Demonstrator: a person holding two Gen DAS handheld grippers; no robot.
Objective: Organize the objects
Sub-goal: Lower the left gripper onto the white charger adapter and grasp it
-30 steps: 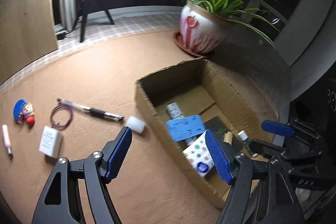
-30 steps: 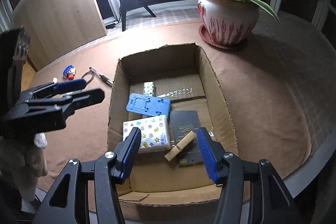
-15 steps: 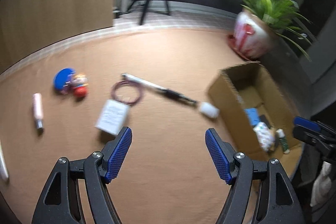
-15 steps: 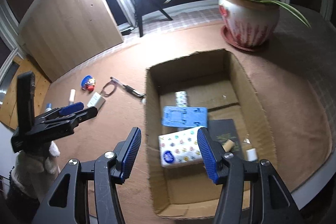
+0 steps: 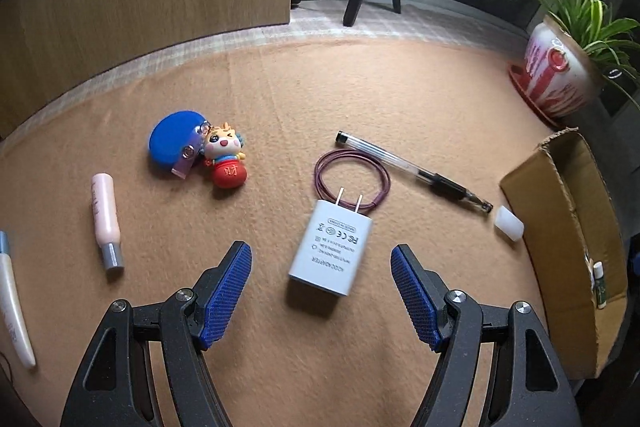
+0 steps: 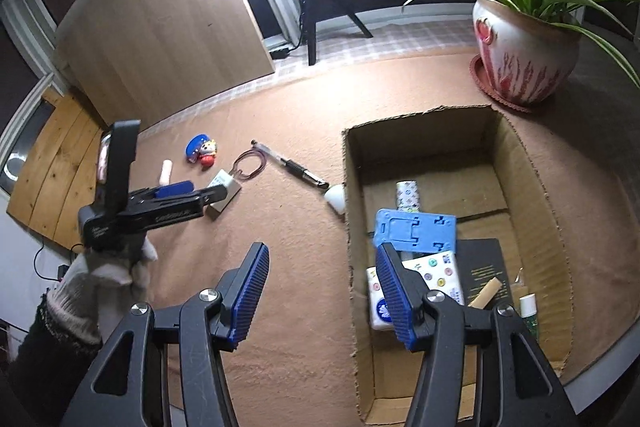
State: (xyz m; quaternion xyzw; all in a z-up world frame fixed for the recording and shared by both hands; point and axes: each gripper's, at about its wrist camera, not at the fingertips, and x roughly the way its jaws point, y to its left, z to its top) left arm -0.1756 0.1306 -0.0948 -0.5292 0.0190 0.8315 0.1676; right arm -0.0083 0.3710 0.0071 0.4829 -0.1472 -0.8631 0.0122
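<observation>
Here, in the left wrist view, the left gripper (image 5: 321,281) stands open and empty over the charger (image 5: 332,249), which lies flat, its prongs across the cord loop (image 5: 352,179); closing now could snag that cord or tip the charger off its face. In the right wrist view, the right gripper (image 6: 320,291) is open, holding nothing, astride the box (image 6: 350,227) wall; the cap (image 6: 335,198) beside that wall risks being knocked.
</observation>
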